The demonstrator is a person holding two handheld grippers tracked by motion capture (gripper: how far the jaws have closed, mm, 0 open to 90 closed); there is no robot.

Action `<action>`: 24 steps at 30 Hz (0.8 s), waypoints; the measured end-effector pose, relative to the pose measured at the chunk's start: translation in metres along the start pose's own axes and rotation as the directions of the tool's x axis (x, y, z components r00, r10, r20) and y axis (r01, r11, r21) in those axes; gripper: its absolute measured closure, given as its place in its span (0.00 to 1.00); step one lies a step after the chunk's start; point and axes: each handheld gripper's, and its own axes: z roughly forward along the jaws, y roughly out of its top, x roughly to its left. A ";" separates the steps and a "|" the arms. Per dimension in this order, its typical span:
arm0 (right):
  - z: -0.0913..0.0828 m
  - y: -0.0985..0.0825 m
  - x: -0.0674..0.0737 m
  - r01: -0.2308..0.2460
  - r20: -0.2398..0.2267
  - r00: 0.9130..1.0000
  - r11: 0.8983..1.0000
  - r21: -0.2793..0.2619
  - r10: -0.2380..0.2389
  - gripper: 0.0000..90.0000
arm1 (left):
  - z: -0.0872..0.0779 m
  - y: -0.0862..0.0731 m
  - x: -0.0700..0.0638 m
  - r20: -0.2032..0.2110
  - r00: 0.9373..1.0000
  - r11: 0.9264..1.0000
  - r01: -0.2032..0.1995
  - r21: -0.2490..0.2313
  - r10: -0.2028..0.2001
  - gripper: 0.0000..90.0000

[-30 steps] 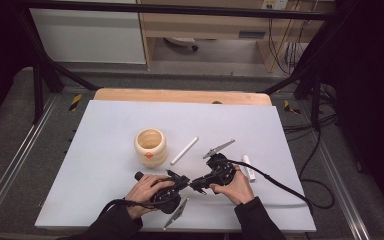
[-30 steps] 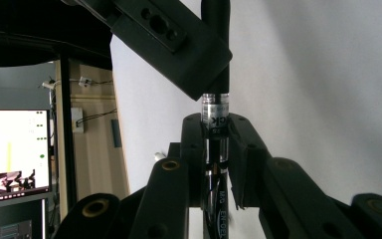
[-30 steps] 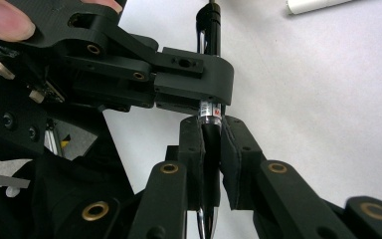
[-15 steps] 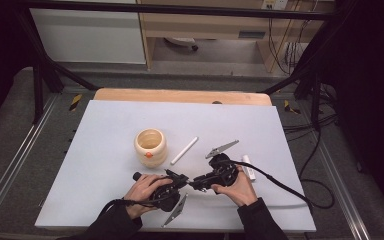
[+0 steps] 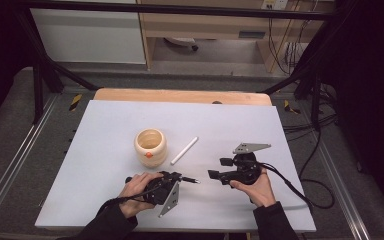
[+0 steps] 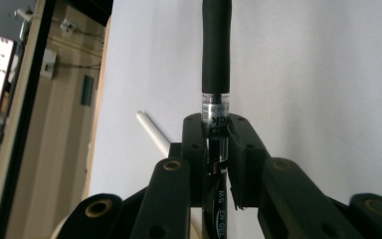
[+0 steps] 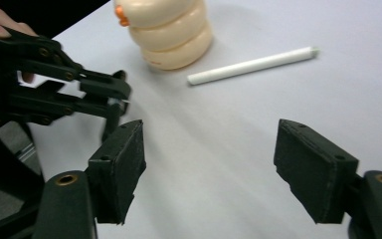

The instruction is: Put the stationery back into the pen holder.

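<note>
My right gripper (image 5: 215,174) has just spread its jaws, empty, and drawn rightward off the black pen (image 6: 215,64); my left gripper (image 5: 180,176) stays pinching it.

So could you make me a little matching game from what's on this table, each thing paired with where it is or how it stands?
Things:
1. pen
2. white stick
3. cup
4. right gripper

States:
A. jaws apart, nothing between them
B. lying flat on the table, right of the cup
C. clamped in the left gripper
D. standing upright, with an orange spot on its side

Pairs: 1-C, 2-B, 3-D, 4-A. The right gripper's jaws have just been opening.
</note>
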 end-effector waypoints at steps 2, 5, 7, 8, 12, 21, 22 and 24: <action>-0.002 -0.005 -0.006 -0.005 0.021 1.000 1.000 -0.024 0.005 0.22 | -0.002 -0.002 0.003 0.003 0.999 0.999 0.047 0.005 -0.047 0.88; -0.003 -0.014 -0.012 0.006 0.055 0.999 0.999 -0.040 -0.004 0.13 | -0.004 -0.006 0.006 0.009 0.991 0.991 0.135 0.007 -0.135 0.88; -0.003 -0.019 -0.016 0.012 0.072 0.997 0.999 -0.035 -0.010 0.09 | -0.005 -0.008 0.008 0.014 0.981 0.981 0.195 0.004 -0.195 0.88; -0.003 -0.021 -0.018 0.020 0.076 0.997 0.999 -0.032 -0.018 0.08 | -0.006 -0.010 0.009 0.017 0.972 0.973 0.232 -0.001 -0.232 0.88; -0.005 -0.028 -0.022 0.039 0.090 0.995 0.999 -0.009 -0.038 0.04 | -0.011 -0.015 0.015 0.038 0.933 0.933 0.360 -0.013 -0.359 0.88; -0.015 -0.046 -0.033 0.019 0.112 0.994 1.000 0.014 -0.020 0.01 | -0.025 -0.029 0.032 0.066 0.812 0.811 0.583 -0.040 -0.580 0.88; -0.016 -0.048 -0.035 0.022 0.107 0.994 1.000 0.013 -0.023 0.01 | -0.026 -0.030 0.033 0.070 0.795 0.795 0.605 -0.042 -0.602 0.88; -0.019 -0.051 -0.037 0.011 0.112 0.994 1.000 0.010 -0.012 0.01 | -0.029 -0.033 0.037 0.078 0.764 0.763 0.645 -0.048 -0.641 0.88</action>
